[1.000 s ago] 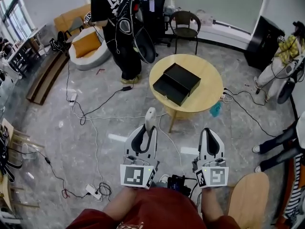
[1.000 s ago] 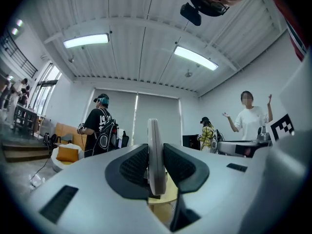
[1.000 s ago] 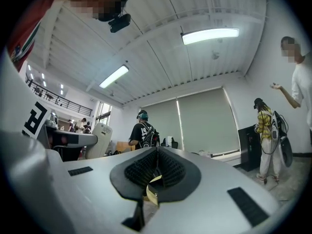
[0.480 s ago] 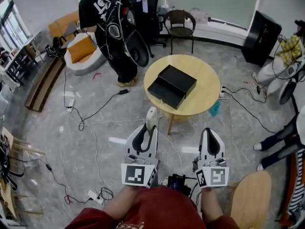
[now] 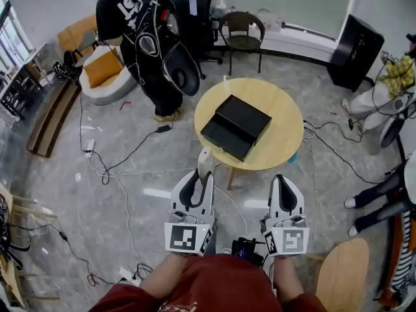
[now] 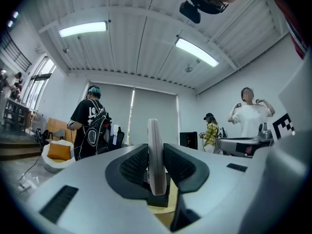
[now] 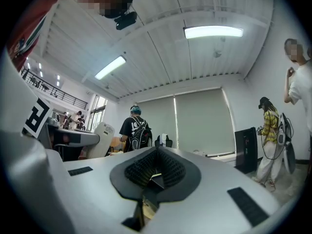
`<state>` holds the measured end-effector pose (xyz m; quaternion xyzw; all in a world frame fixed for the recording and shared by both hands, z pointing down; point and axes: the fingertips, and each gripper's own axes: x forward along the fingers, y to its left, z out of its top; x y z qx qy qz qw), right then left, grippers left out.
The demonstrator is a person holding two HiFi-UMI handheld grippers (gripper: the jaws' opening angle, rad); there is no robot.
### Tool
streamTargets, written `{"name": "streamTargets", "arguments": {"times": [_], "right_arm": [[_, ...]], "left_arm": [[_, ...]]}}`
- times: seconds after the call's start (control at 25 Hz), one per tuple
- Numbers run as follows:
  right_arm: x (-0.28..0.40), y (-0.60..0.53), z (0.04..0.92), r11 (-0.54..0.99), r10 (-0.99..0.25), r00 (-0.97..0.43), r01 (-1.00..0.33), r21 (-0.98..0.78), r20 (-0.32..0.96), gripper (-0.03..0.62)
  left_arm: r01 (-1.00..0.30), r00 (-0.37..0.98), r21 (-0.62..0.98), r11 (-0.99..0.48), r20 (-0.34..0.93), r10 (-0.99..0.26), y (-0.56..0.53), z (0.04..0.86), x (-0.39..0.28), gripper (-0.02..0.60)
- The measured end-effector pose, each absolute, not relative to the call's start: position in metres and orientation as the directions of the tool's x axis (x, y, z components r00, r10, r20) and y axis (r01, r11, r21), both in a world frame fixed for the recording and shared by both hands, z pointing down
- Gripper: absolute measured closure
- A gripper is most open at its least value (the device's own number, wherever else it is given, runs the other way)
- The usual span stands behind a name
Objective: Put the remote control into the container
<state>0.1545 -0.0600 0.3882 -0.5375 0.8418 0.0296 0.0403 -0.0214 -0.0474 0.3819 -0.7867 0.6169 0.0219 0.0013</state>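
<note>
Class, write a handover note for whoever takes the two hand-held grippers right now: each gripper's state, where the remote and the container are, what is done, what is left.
Left hand-held gripper: shut on the remote control, which sticks out past the jaw tips.
Right hand-held gripper: shut, empty.
Container: black, on the round wooden table ahead, apart from both grippers.
Done: remote is in the grip.
Left: carry it to the table, lower it into the container, release.
</note>
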Motion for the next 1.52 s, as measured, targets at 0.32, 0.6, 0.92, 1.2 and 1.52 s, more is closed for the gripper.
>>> {"name": "streamTargets", "arguments": {"times": [0.32,0.6,0.92,1.2,1.52], "right_arm": [[0.108,-0.15,0.378,0.406,-0.908,-0.406,-0.914,0.023,-0.1,0.568],[0.072,-0.223,0.374,0.37,-0.924,-0.372,-0.928,0.035,-0.087,0.568],[0.045,-0.278,0.373,0.322,-0.941,-0.325,-0.946,0.047,-0.091,0.568],[0.06,-0.298,0.375,0.289,-0.953,-0.292,-0.956,0.048,-0.083,0.568],[0.101,-0.322,0.371,0.299,-0.949,-0.301,-0.954,0.03,-0.095,0.568]], "left_arm": [[-0.962,0.269,0.034,-0.27,-0.026,-0.963,-0.14,0.385,-0.062,0.474],[-0.944,0.328,0.024,-0.328,-0.005,-0.945,-0.22,0.388,-0.093,0.474],[-0.918,0.395,0.052,-0.394,0.015,-0.919,-0.282,0.402,-0.113,0.474],[-0.903,0.428,0.069,-0.425,0.041,-0.903,-0.308,0.409,-0.099,0.474],[-0.908,0.418,0.06,-0.414,0.091,-0.904,-0.325,0.417,-0.06,0.474]]}}
